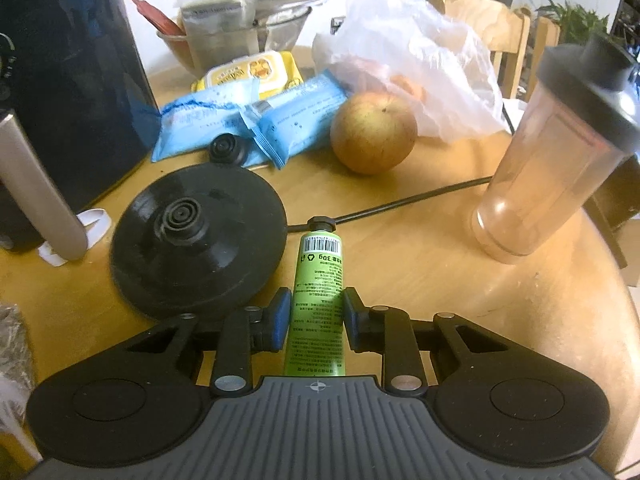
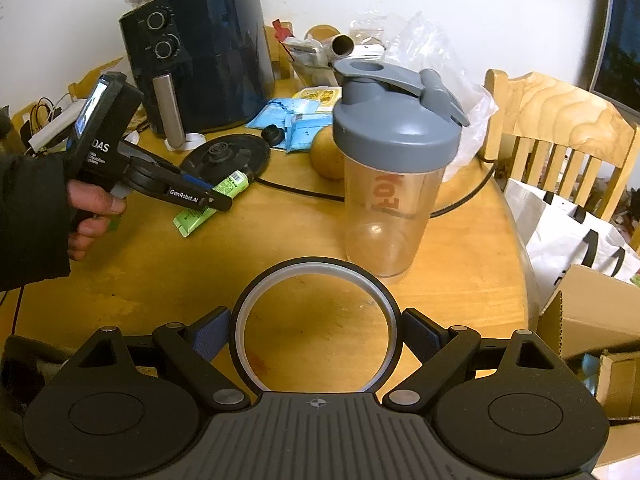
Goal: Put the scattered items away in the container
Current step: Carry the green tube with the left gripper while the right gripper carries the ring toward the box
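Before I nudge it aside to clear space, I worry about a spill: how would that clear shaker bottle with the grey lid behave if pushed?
The shaker bottle stands tall on a narrow base with a bulky grey lid, so a high push would probably tip it. It looks empty, so likely light and easy to slide. Once over, its round body may roll across the table.

Readable text: tube and hand-held gripper
Green tube [image 1: 318, 300] shows barcode and "30g"; left hand-held gripper [image 2: 208, 196] reads "GenRobot.AI", its body "DAS"; shaker bottle [image 2: 394, 184] red lettering unreadable.
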